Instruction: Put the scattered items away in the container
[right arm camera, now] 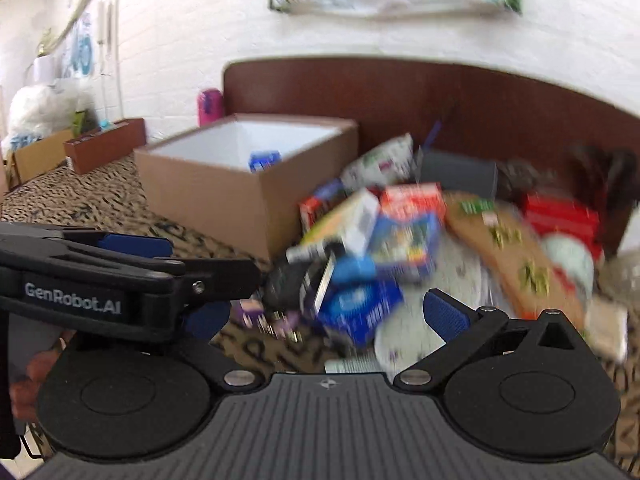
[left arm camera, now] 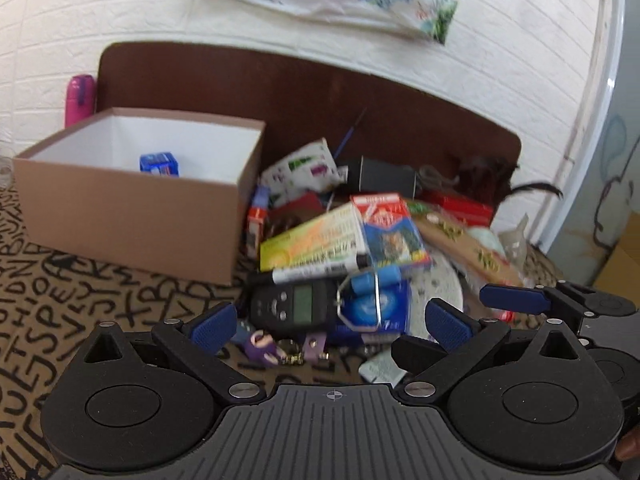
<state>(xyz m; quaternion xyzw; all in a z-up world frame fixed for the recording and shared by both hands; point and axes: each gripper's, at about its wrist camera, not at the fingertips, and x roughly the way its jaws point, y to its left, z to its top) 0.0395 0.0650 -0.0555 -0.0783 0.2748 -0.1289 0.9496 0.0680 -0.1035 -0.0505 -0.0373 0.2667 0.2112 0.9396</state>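
Note:
A brown cardboard box with a white inside stands at the left, holding a small blue carton. It also shows in the right wrist view. A pile of scattered items lies to its right: a black handheld device, a black marker, a yellow-green carton, a red and blue carton and a blue packet. My left gripper is open and empty just short of the black device. My right gripper is open and empty over the pile's near edge.
A dark brown headboard backs the pile against a white brick wall. A pink bottle stands behind the box. A purple keychain figure lies near my left fingers. The surface is a brown cloth with black letters. The left gripper crosses the right wrist view.

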